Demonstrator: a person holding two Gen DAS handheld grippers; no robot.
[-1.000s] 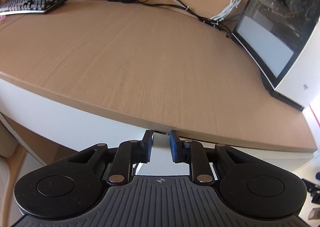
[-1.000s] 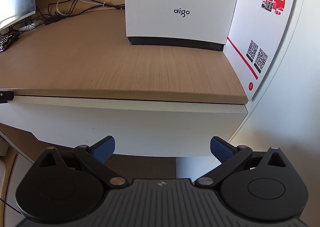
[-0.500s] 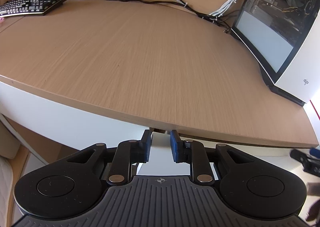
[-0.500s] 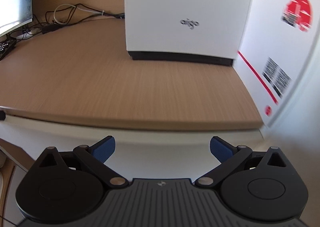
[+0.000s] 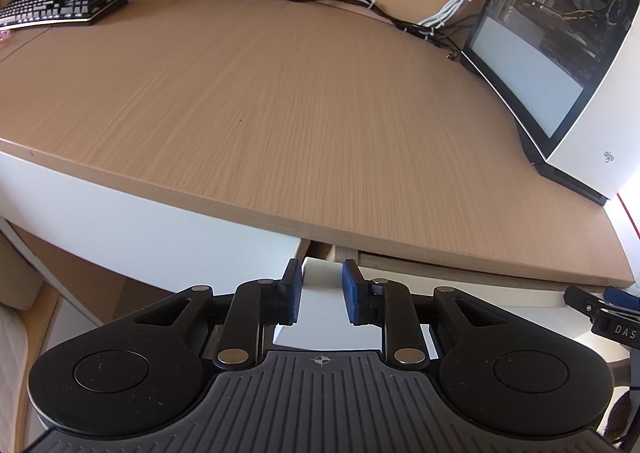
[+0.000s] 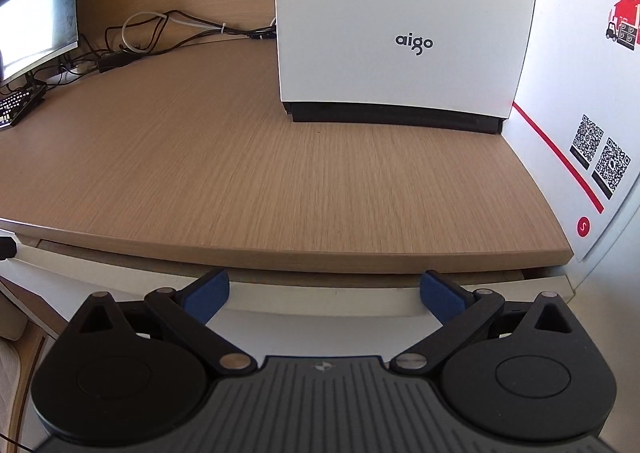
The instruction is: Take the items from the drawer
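The left gripper (image 5: 320, 287) jaws are opening, perhaps off the barely opened drawer (image 5: 320, 279); contents stay hidden. The right gripper (image 6: 324, 293), spread wide, could be jammed under the table (image 6: 280, 173).

The white drawer (image 5: 324, 277) sat just under my wooden desktop (image 5: 304, 125). It stood slightly pulled out, its contents hidden.
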